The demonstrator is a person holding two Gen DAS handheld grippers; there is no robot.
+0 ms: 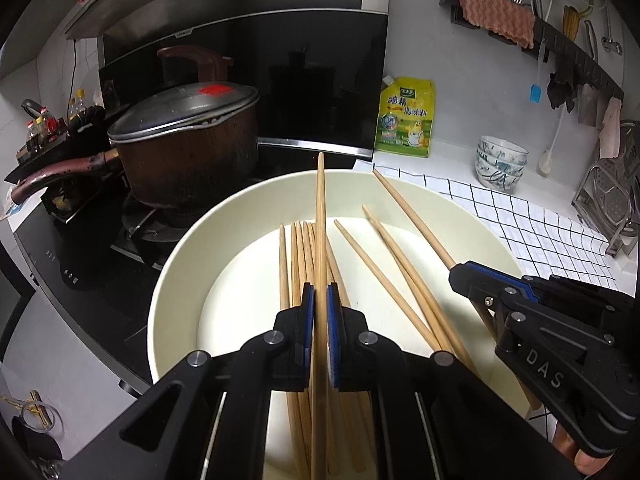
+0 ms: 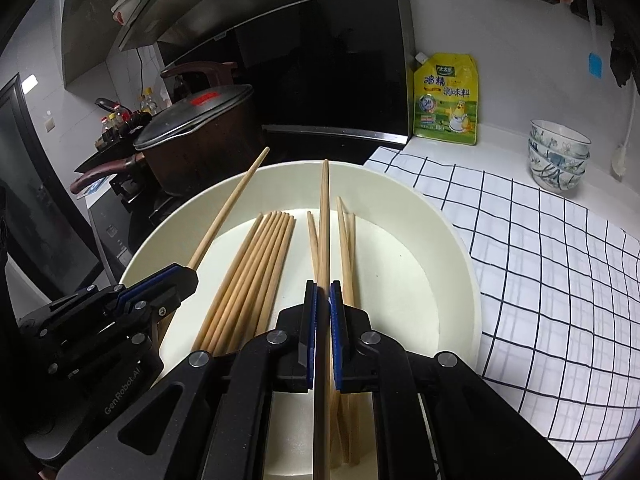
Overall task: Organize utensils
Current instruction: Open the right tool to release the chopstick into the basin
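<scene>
A wide cream bowl holds several wooden chopsticks. One bundle lies side by side, and a few loose ones lie to its right. My left gripper hovers over the bowl, shut on a single chopstick that points away past the far rim. To its right, my right gripper is shut on another chopstick, also above the bowl.
A lidded brown pot sits on the black stove to the left. A checked cloth covers the counter on the right. Stacked patterned bowls, a yellow seasoning pouch and a metal rack stand near the wall. Utensils hang above.
</scene>
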